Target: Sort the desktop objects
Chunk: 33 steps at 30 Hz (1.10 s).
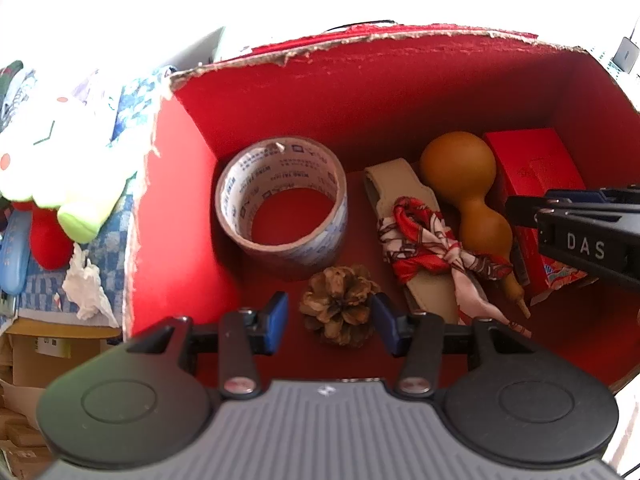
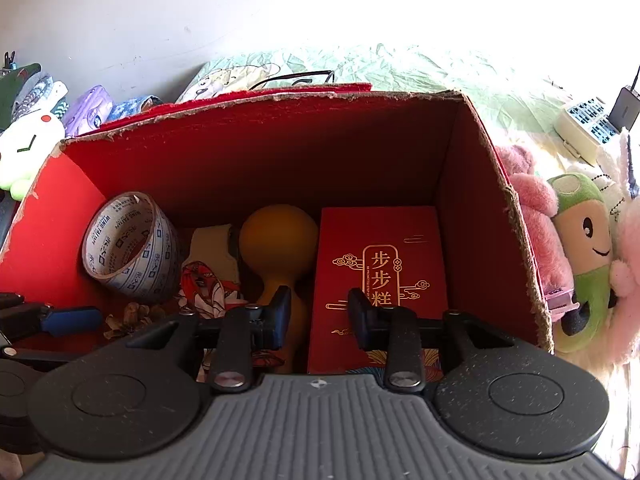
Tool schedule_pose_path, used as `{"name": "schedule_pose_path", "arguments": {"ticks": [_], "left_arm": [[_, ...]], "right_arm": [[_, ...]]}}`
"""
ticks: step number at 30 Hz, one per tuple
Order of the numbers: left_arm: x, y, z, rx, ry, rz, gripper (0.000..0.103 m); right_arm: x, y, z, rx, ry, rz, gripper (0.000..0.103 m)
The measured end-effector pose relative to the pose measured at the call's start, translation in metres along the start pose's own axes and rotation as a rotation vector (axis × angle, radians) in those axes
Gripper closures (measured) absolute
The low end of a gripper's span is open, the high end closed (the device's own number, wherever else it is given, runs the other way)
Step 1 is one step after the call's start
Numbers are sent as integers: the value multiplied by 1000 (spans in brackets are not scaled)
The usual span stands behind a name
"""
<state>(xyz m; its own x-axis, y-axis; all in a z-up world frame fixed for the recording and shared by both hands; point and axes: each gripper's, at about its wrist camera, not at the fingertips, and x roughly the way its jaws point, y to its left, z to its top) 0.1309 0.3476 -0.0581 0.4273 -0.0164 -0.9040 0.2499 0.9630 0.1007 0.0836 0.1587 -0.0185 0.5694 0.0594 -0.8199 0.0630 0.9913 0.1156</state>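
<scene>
Both grippers point down into a red cardboard box (image 2: 256, 152) w/ torn rim.

Left gripper (image 1: 330, 320): jaws part open, pine cone (image 1: 340, 306) sits on box floor between the blue pads. Right pad looks at or just beside the cone's edge, left pad stands clear of it, so no grip that I can see.

Right gripper (image 2: 318, 312): jaws fairly narrow, nothing between them. They hang above the gap where the gourd (image 2: 276, 248) meets the small red box (image 2: 380, 280) w/ gold lettering. Can't tell if either pad touches anything below.

Inside the box, left wrist view, left to right: tape roll (image 1: 280, 208) tilted near the left wall, printed text on its inner face; pine cone in front of it; beige strap-like item (image 1: 400, 188) w/ red-and-white patterned scarf (image 1: 424, 240) knotted round it; brown gourd lying beside that, narrow stem end toward camera; small red box against the right wall.

Outside: white-and-green plush toy (image 1: 52, 160) and crumpled tissue (image 1: 86, 284) left of the box, on blue checked cloth. Right side: pink plush (image 2: 532, 208) and green smiling plush (image 2: 584, 256) just beside the box wall. Glasses (image 2: 296, 78) lie behind the box.
</scene>
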Motion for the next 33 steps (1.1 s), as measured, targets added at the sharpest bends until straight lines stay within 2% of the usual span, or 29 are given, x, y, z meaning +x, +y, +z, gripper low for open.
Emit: {"name": "schedule_pose_path", "arguments": {"ticks": [33], "left_arm": [[-11, 2, -1, 9, -32, 17, 49]], "right_arm": [[3, 2, 2, 11, -4, 8, 68]]}}
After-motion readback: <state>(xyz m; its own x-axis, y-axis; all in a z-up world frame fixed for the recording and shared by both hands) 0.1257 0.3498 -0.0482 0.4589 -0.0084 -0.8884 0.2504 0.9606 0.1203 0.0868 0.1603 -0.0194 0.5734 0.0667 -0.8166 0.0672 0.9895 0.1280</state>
